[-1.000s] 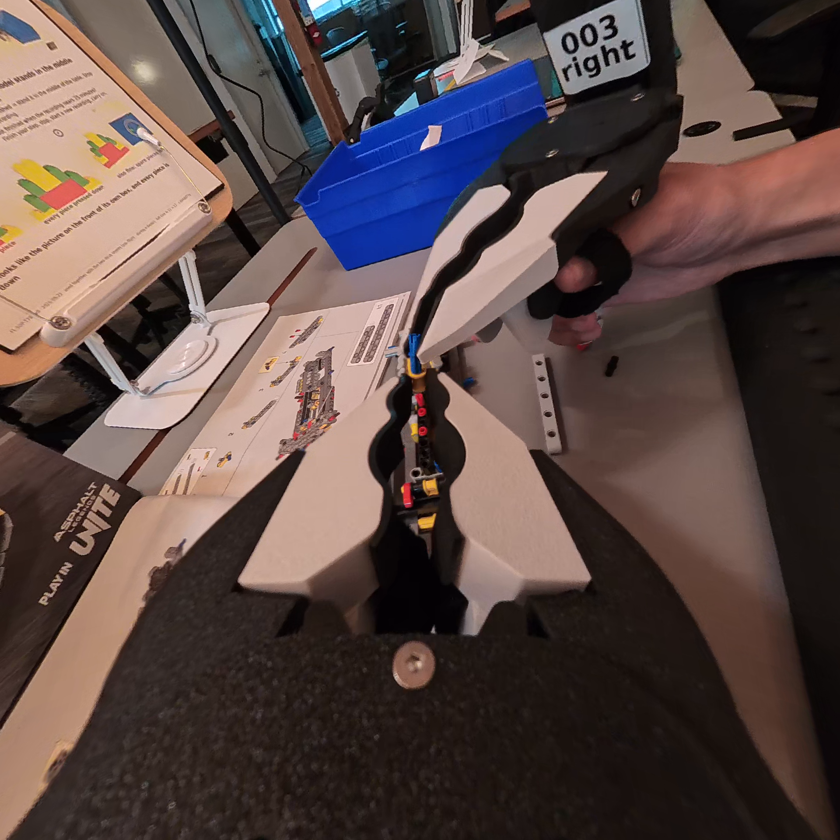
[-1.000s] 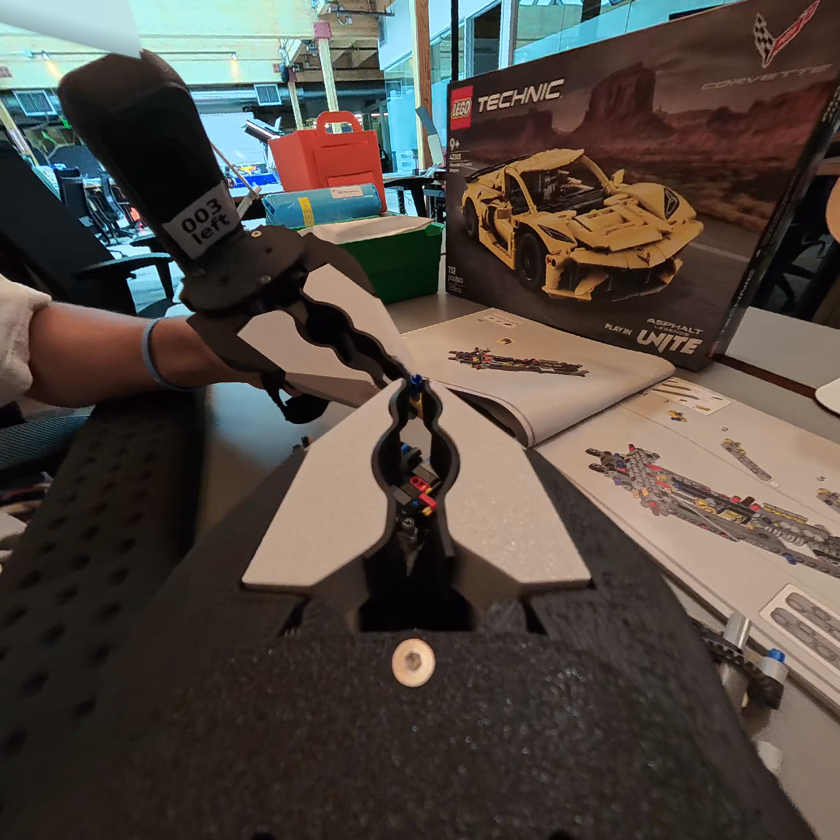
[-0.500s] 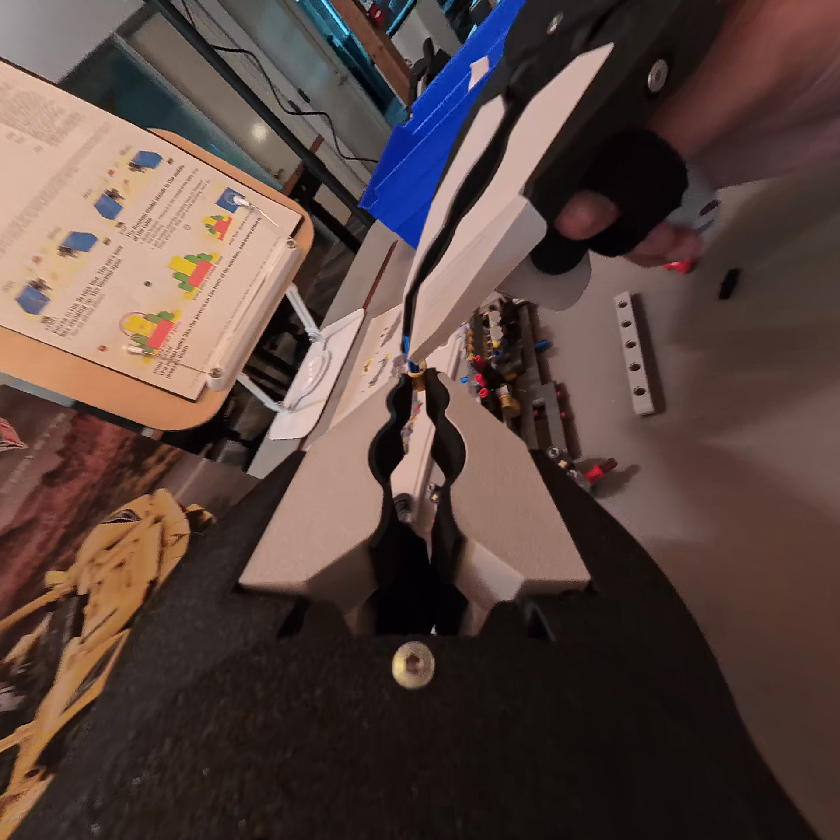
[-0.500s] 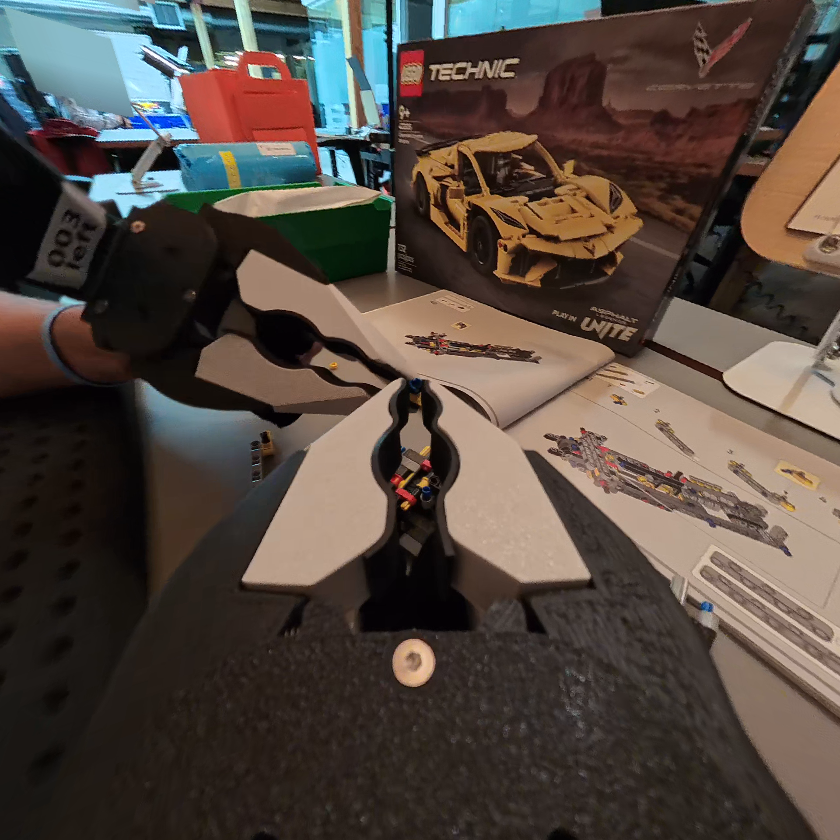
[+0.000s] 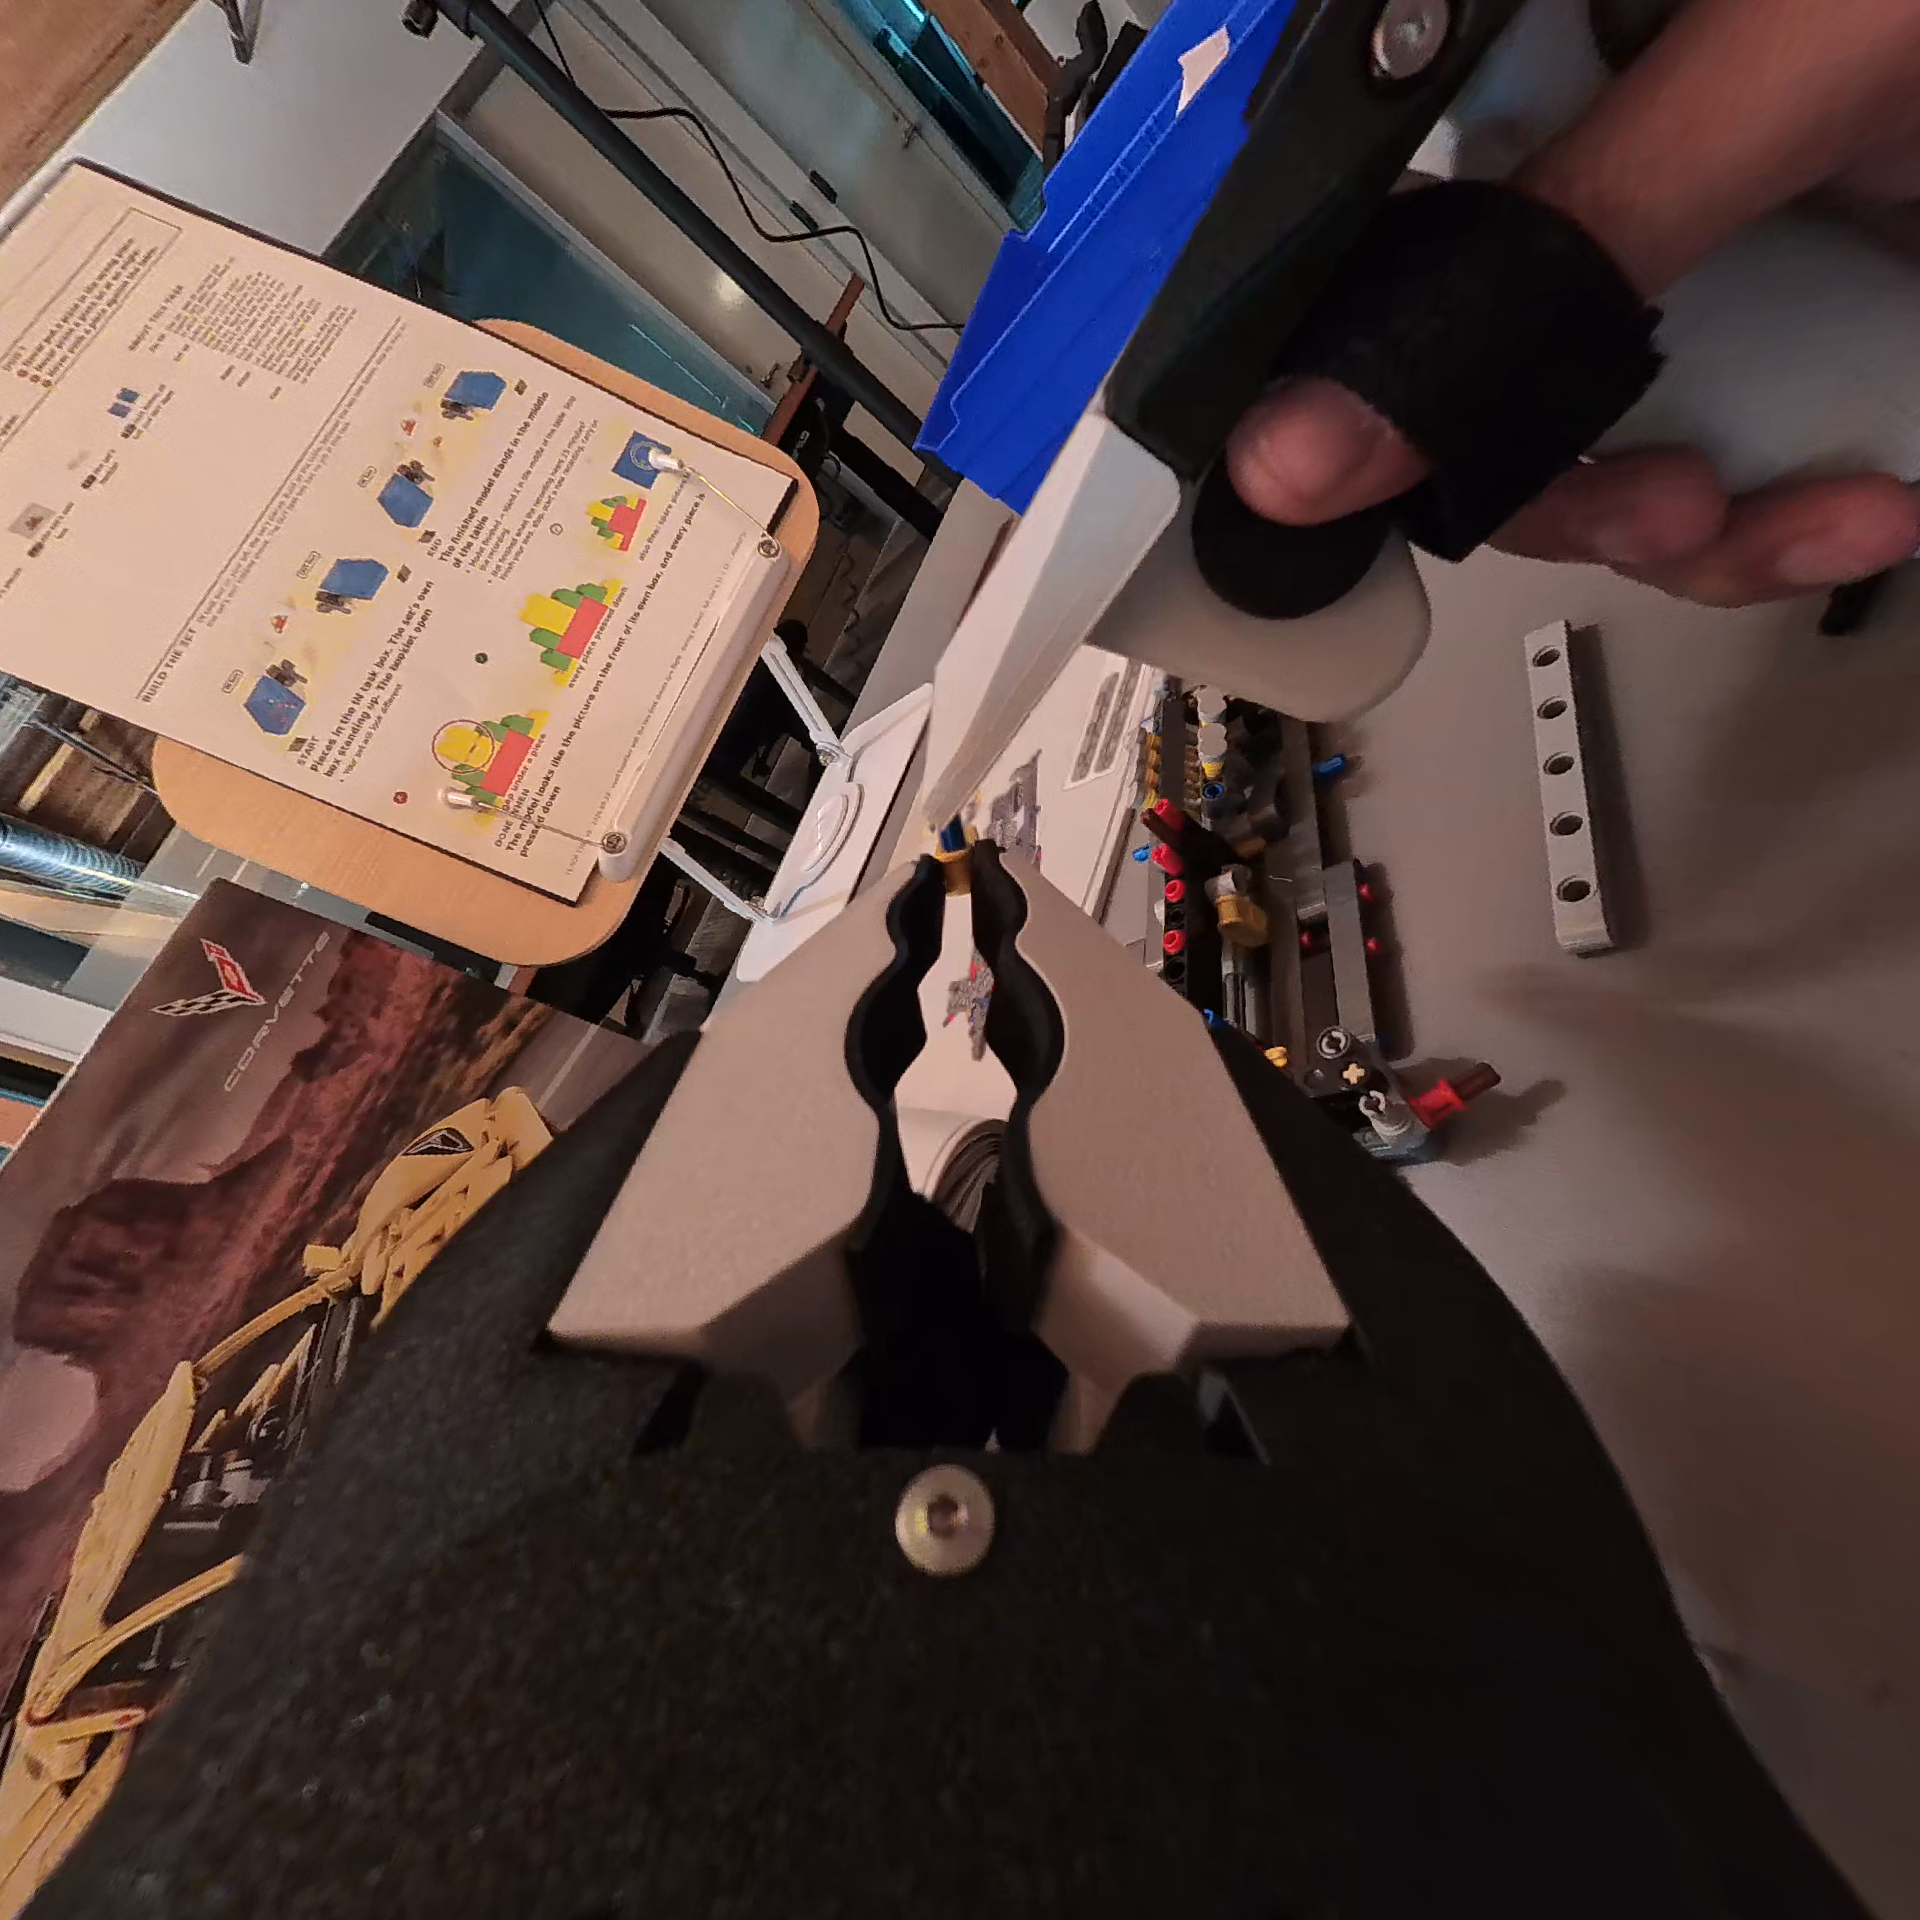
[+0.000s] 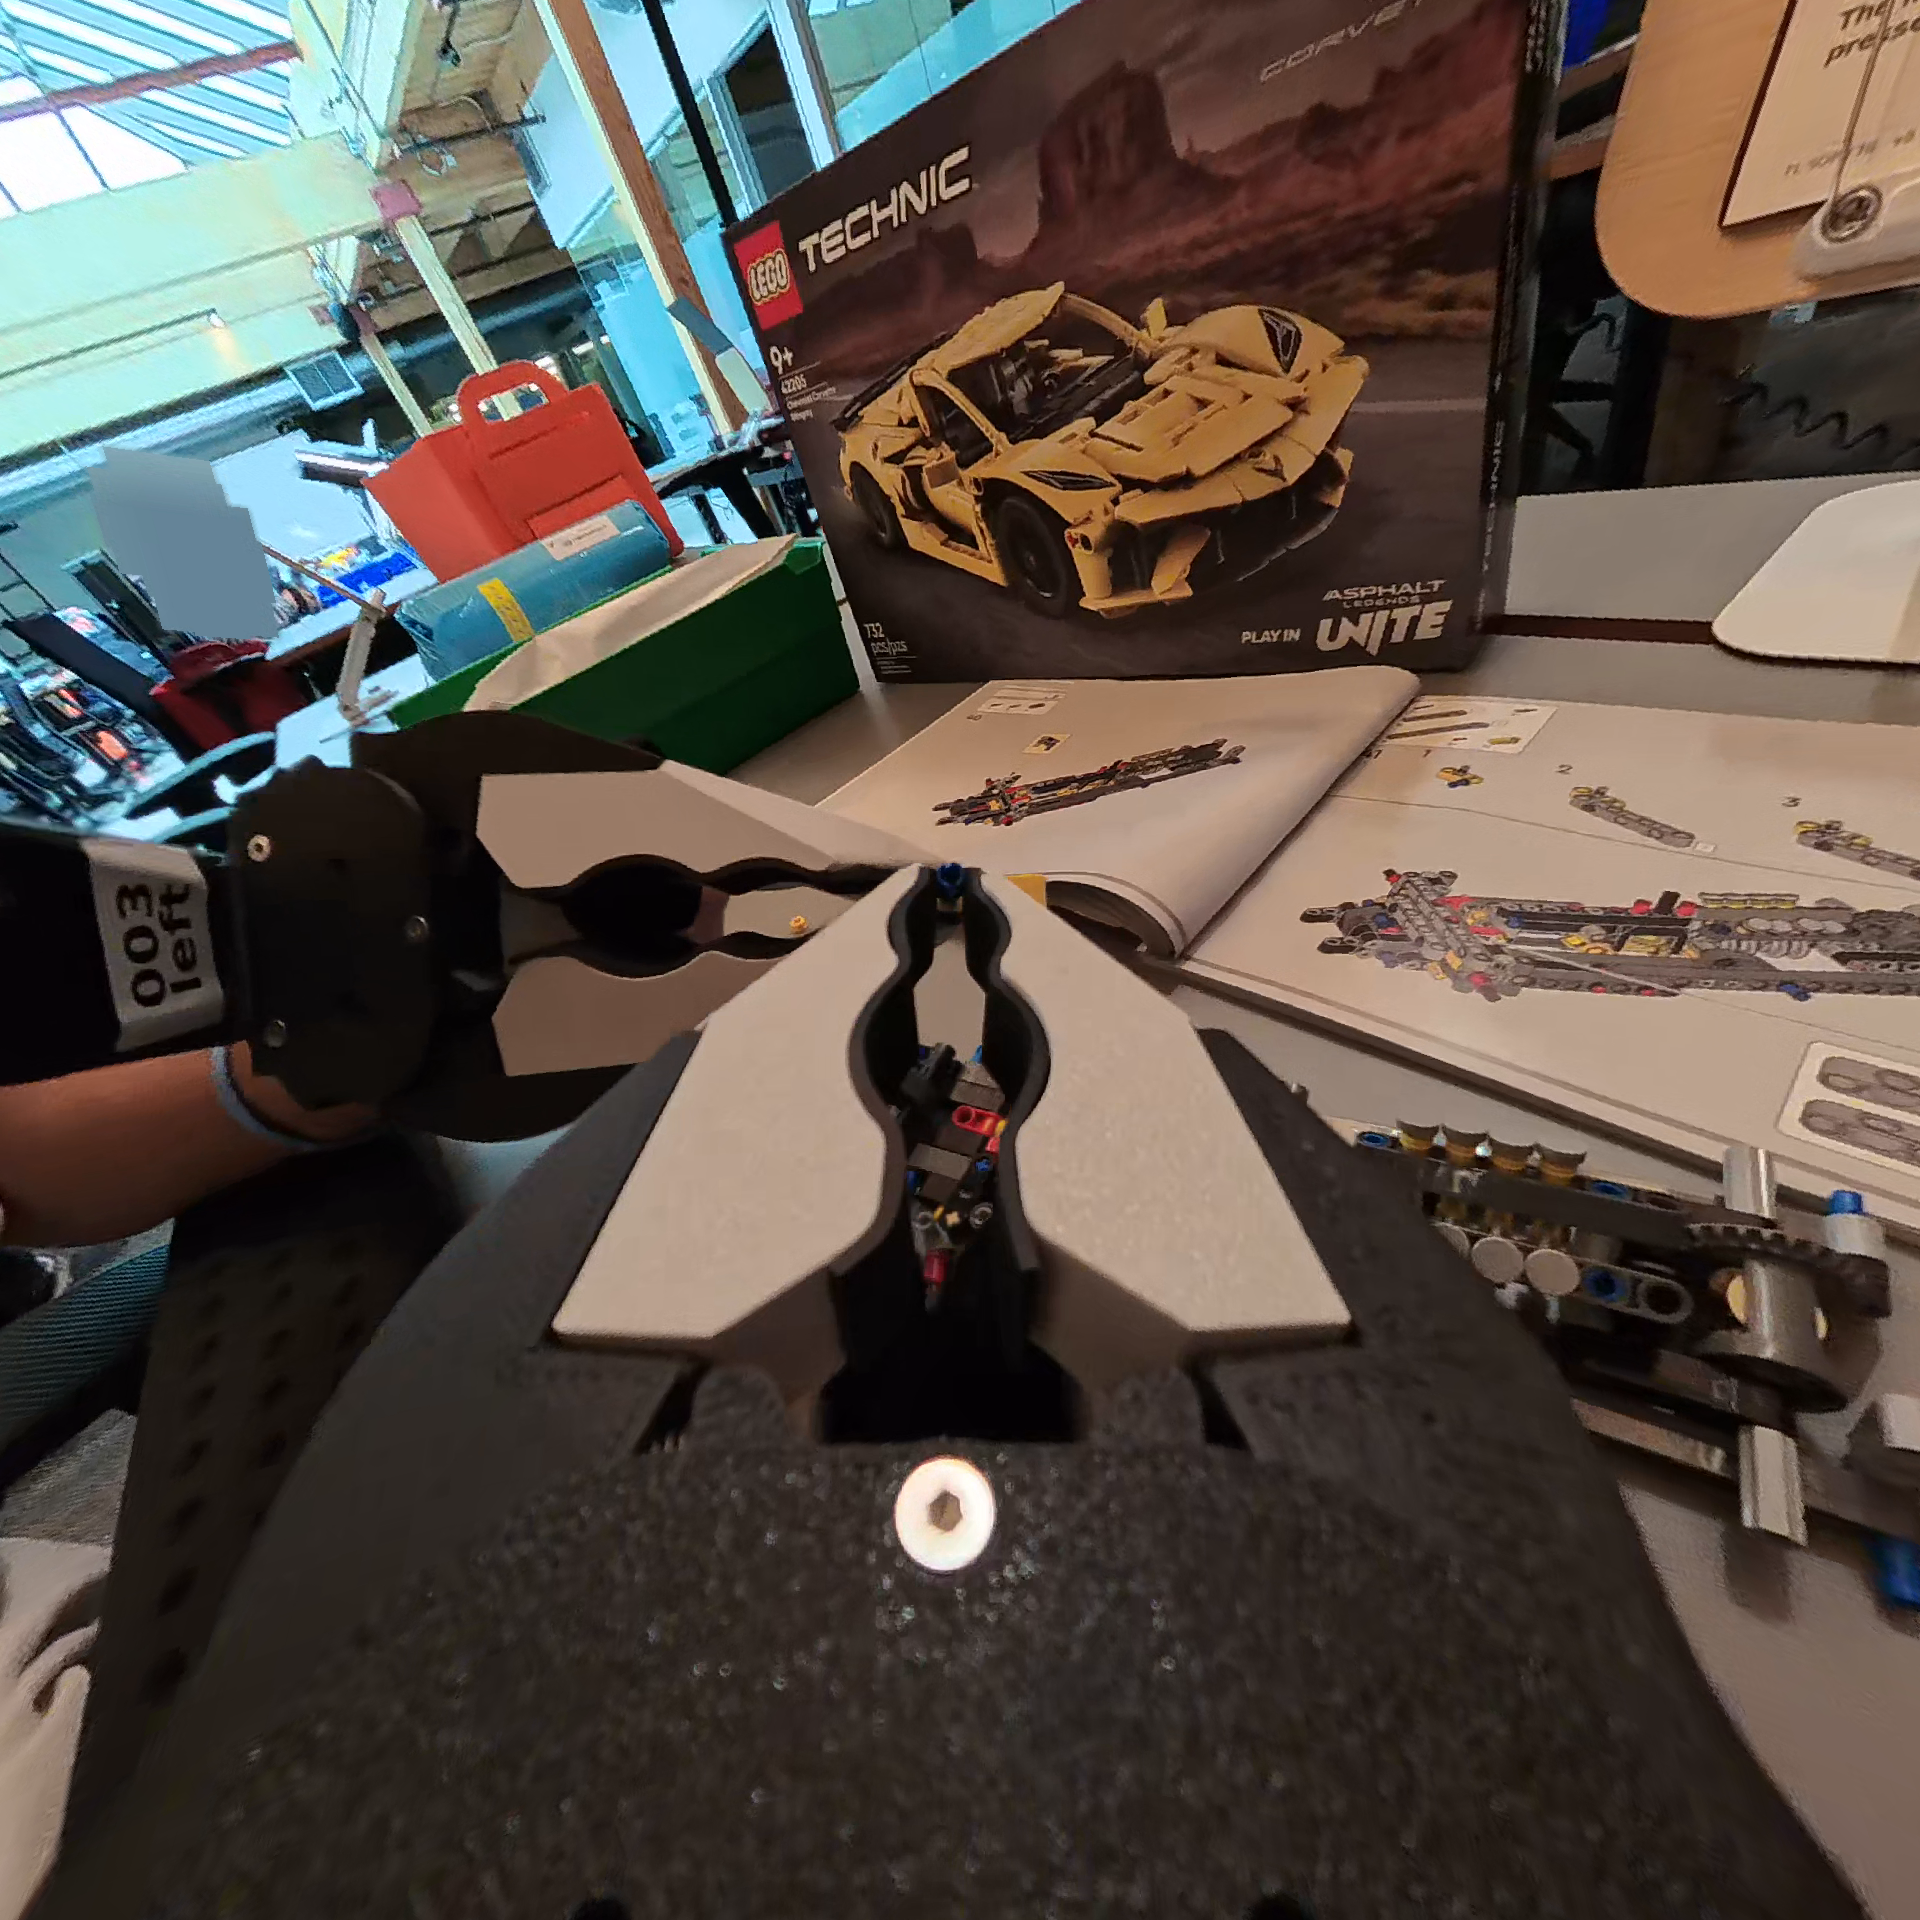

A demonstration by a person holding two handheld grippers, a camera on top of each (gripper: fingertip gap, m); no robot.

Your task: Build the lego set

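My left gripper (image 5: pixel 957 871) is shut on a small yellow piece (image 5: pixel 954 875) at its tips. My right gripper (image 6: pixel 945 885) is shut on a small blue pin (image 6: pixel 945 875). The two sets of tips meet above the table, with the pin right against the yellow piece. The right gripper (image 5: pixel 951 805) comes in from the upper right in the left wrist view. The left gripper (image 6: pixel 883 881) comes in from the left in the right wrist view. The long Lego chassis (image 5: pixel 1257 914) lies on the table and also shows in the right wrist view (image 6: pixel 1621 1257).
A grey beam (image 5: pixel 1569 790) lies right of the chassis. The open instruction booklet (image 6: pixel 1122 790) and the set's box (image 6: pixel 1143 364) are behind. A blue bin (image 5: pixel 1081 312), a green bin (image 6: pixel 675 655) and an instruction stand (image 5: pixel 416 582) ring the work area. The grippers are tip to tip, or close to it.
Both grippers stayed shut with tips together and swung as a pair. The left one rolled over; the chassis, first seen under its fingers, now lies to the right.
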